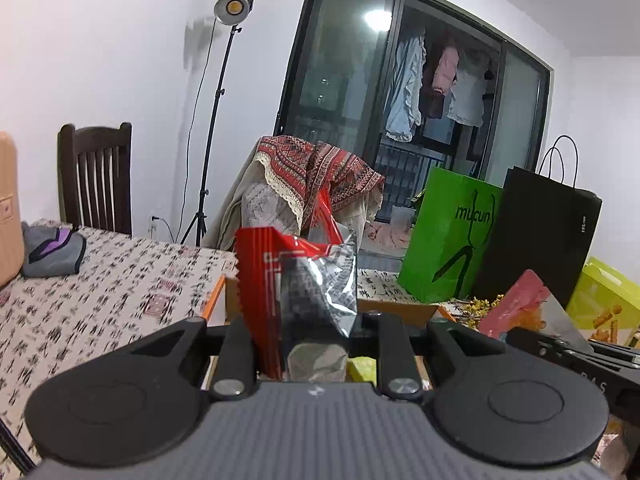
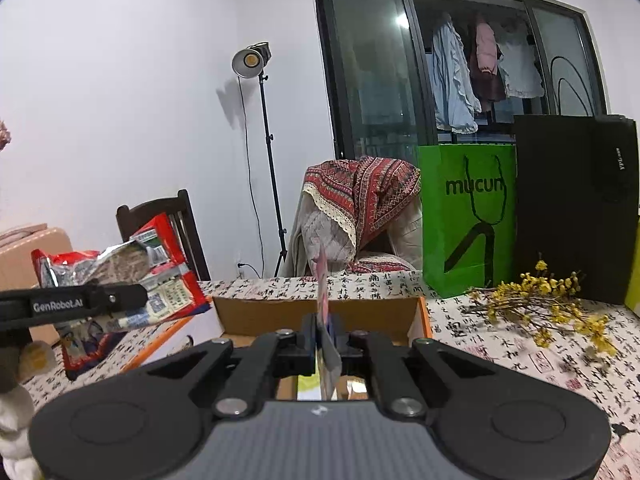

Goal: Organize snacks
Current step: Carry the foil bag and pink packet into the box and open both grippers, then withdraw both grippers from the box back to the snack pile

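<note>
A: Left hand-held gripper (image 1: pixel 308 332) is clamping a red and silver snack bag (image 1: pixel 304 292), is it not?

B: Yes. Its two fingers are pressing on the lower part of the bag, and the bag is standing up between them, above the cardboard box (image 1: pixel 400 310).

A: And the right hand-held gripper (image 2: pixel 326 340)?

B: Its fingers are together, squeezing a thin flat packet (image 2: pixel 326 320) that we are seeing edge-on. In the left wrist view this packet (image 1: pixel 516 304) is looking pink, at the right side.

A: Where is the box sitting?

B: The cardboard box (image 2: pixel 320 312) is lying open on the counter (image 2: pixel 500 360), which is wearing a cloth printed with black characters. Both snacks are hanging over the box, not resting in it.

A: What is standing behind?

B: A green paper bag (image 2: pixel 468 220) and a black paper bag (image 2: pixel 572 208) are standing side by side on the counter, touching. Yellow dried flowers (image 2: pixel 548 300) are lying in front of them. I cannot tell what is inside the box.
</note>
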Demonstrator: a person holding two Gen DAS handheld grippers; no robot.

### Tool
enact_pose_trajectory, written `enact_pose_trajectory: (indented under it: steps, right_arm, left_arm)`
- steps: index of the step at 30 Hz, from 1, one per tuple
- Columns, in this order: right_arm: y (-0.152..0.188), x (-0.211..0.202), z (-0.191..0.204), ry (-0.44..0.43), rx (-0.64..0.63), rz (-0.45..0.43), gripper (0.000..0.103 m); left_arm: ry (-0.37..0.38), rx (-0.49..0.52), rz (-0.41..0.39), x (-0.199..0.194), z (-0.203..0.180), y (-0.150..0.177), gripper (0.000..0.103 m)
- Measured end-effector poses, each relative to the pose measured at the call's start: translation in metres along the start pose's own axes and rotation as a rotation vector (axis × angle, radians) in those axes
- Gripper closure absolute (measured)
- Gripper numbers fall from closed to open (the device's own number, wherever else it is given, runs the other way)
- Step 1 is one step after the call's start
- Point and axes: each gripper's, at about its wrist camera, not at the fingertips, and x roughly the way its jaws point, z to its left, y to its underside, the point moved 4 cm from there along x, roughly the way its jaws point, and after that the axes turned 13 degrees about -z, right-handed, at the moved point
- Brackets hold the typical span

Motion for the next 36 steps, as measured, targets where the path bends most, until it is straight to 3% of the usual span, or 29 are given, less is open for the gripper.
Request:
enact_pose_trajectory:
  steps: [8, 17, 23, 24, 25, 26, 27, 28, 29, 31, 36]
  right_arm:
    - [0.019, 0.053, -0.008, 0.035, 0.007, 0.044, 0.097]
    - [0.054, 0.073, -0.016, 0.019, 0.023, 0.105, 0.097]
    - [0.061, 0.076, -0.022, 0.029, 0.036, 0.121, 0.093]
    - [0.062, 0.077, -0.023, 0.032, 0.04, 0.125, 0.092]
    - [0.062, 0.077, -0.024, 0.034, 0.046, 0.127, 0.088]
    - [0.062, 0.077, -0.025, 0.03, 0.05, 0.127, 0.079]
    - [0.061, 0.076, -0.025, 0.028, 0.052, 0.123, 0.071]
    - [0.059, 0.074, -0.025, 0.033, 0.052, 0.114, 0.047]
    - [0.058, 0.071, -0.025, 0.035, 0.054, 0.102, 0.019]
    - [0.053, 0.065, -0.027, 0.024, 0.07, 0.071, 0.0]
    - [0.044, 0.057, -0.026, 0.033, 0.058, 0.047, 0.0]
  left_arm:
    - [-0.022, 0.038, 0.011, 0.037, 0.0, 0.016, 0.08]
    - [-0.056, 0.028, 0.119, 0.066, 0.022, 0.051, 0.08]
    - [-0.056, 0.034, 0.12, 0.066, 0.024, 0.057, 0.08]
    - [-0.053, 0.028, 0.111, 0.065, 0.023, 0.056, 0.074]
    - [-0.054, 0.023, 0.098, 0.063, 0.023, 0.054, 0.068]
    - [-0.054, 0.021, 0.089, 0.062, 0.023, 0.053, 0.044]
    - [-0.066, 0.019, 0.077, 0.06, 0.023, 0.052, 0.012]
    - [-0.087, 0.015, 0.06, 0.057, 0.024, 0.051, 0.0]
    - [-0.115, 0.011, 0.033, 0.054, 0.025, 0.048, 0.0]
    - [-0.113, -0.007, 0.023, 0.052, 0.026, 0.046, 0.0]
    - [-0.136, -0.032, 0.047, 0.053, 0.029, 0.046, 0.0]
